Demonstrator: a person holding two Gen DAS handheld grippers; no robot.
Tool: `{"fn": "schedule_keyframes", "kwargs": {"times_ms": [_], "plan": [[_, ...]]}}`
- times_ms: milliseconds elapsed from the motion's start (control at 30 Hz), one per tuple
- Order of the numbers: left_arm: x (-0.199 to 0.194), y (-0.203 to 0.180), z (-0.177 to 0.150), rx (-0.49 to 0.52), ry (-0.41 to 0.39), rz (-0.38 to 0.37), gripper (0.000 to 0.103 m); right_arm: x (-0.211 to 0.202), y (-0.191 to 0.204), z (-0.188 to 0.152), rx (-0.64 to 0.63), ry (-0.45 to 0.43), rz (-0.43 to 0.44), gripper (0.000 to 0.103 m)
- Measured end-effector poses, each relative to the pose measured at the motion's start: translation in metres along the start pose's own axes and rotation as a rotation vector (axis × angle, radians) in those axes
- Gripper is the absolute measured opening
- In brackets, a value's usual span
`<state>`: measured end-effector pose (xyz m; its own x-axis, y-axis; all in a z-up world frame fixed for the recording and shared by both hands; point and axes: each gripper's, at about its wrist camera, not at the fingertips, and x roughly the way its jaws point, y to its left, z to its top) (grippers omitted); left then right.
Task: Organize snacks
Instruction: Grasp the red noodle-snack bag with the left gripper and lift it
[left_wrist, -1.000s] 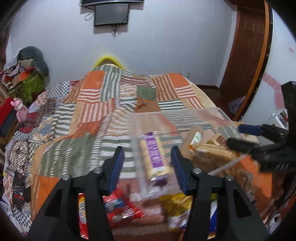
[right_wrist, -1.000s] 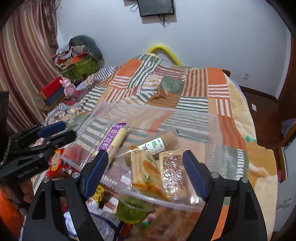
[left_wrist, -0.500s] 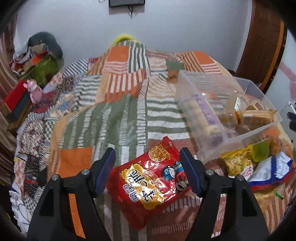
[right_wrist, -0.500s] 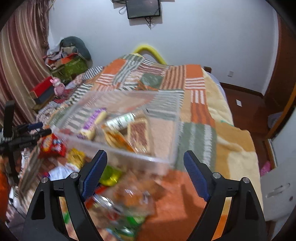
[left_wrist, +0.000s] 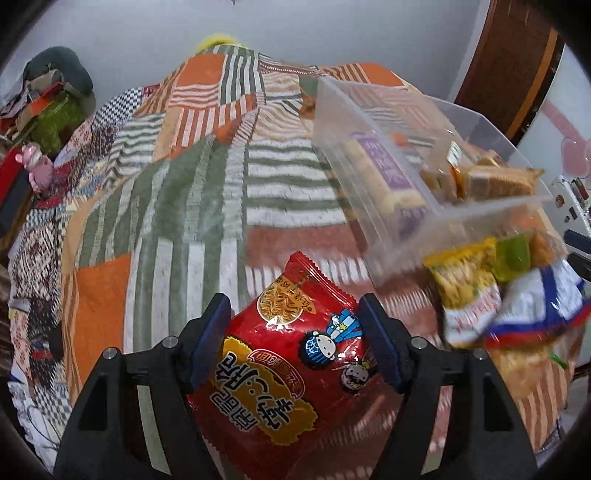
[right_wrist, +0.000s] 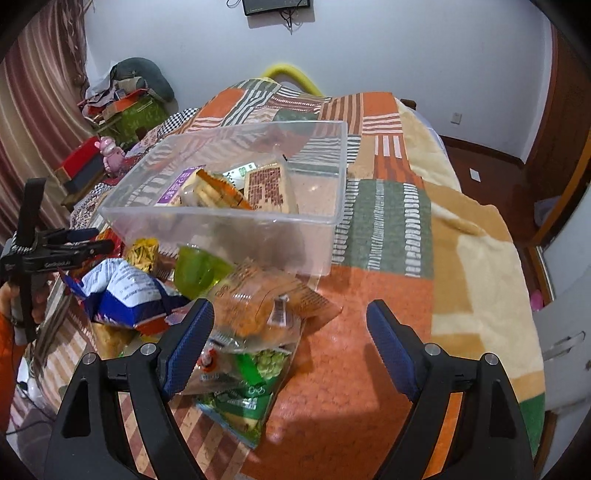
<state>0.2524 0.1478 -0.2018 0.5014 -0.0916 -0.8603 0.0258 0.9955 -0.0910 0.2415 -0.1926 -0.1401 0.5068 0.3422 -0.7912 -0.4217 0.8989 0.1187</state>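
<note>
Left gripper (left_wrist: 295, 343): jaws spread, straddling a red noodle-snack packet (left_wrist: 291, 373). The packet is seen lying flat on the bed between the blue pads; whether the pads touch its edges cannot be told.

Right gripper (right_wrist: 290, 354): jaws spread wide, nothing pinched. A clear bag of orange snacks (right_wrist: 258, 306) and a green pea packet (right_wrist: 247, 384) are found just inside the left-hand jaw; bare orange blanket is seen under the right-hand jaw.

Loose pile, just beyond the right gripper's left-hand jaw: a blue-and-white bag (right_wrist: 125, 295), a green jelly cup (right_wrist: 199, 267) and a yellow noodle packet (right_wrist: 144, 254) are heaped together, touching.

Clear plastic bin (right_wrist: 221, 221): placed beyond both pairs of jaws, upright on the bed, behind the pile. Held inside are a purple-labelled biscuit roll (left_wrist: 384, 173) and several wrapped wafers (right_wrist: 266, 188), leaning on one another.

Surface: a bed covered by a patchwork blanket (left_wrist: 192, 192) of orange, green and striped squares, with a cream patch towards the right-hand edge.

Room, farthest: a plain pale wall (right_wrist: 388, 55) with a dark wall-mounted screen (right_wrist: 277, 5) and dangling cable is recorded; a striped curtain (right_wrist: 33, 110), a heap of clutter (right_wrist: 129, 99) and a pink toy (right_wrist: 110, 151) stand far left; a wooden door (left_wrist: 517, 66) and dark floor are seen far right.
</note>
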Motion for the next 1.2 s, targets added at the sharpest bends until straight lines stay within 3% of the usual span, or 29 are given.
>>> {"fn": "schedule_keyframes", "kwargs": {"times_ms": [133,300,467,600,800,933,1067,1133,1200], "plan": [[-0.015,-0.005,-0.023,-0.01,0.003,-0.011,0.072,-0.002,0.003,-0.005,-0.01,0.001,0.001,0.083],[-0.028,-0.01,-0.048,-0.025,0.013,-0.026,0.09,0.002,0.006,-0.008,-0.009,0.013,0.007,0.083],[-0.043,-0.012,-0.062,-0.028,-0.015,-0.005,0.091,0.01,0.012,-0.007,0.001,0.023,0.028,0.083],[-0.054,-0.013,-0.072,-0.009,-0.047,-0.001,0.099,0.013,0.015,-0.003,0.007,0.021,0.026,0.083],[-0.037,-0.015,-0.083,0.014,-0.007,0.004,0.099,0.02,0.01,0.002,0.065,0.028,0.059,0.086],[-0.023,-0.009,-0.084,-0.025,0.014,0.012,0.099,0.029,0.003,0.003,0.119,0.044,0.079,0.089],[-0.02,-0.006,-0.081,-0.064,-0.02,0.038,0.099,0.037,0.003,0.004,0.128,0.051,0.063,0.09],[-0.021,-0.005,-0.081,-0.077,-0.041,0.041,0.093,0.037,0.006,0.003,0.123,0.041,0.054,0.093],[-0.025,-0.007,-0.081,-0.07,-0.056,0.05,0.077,0.036,0.006,0.004,0.118,0.036,0.052,0.091]]}}
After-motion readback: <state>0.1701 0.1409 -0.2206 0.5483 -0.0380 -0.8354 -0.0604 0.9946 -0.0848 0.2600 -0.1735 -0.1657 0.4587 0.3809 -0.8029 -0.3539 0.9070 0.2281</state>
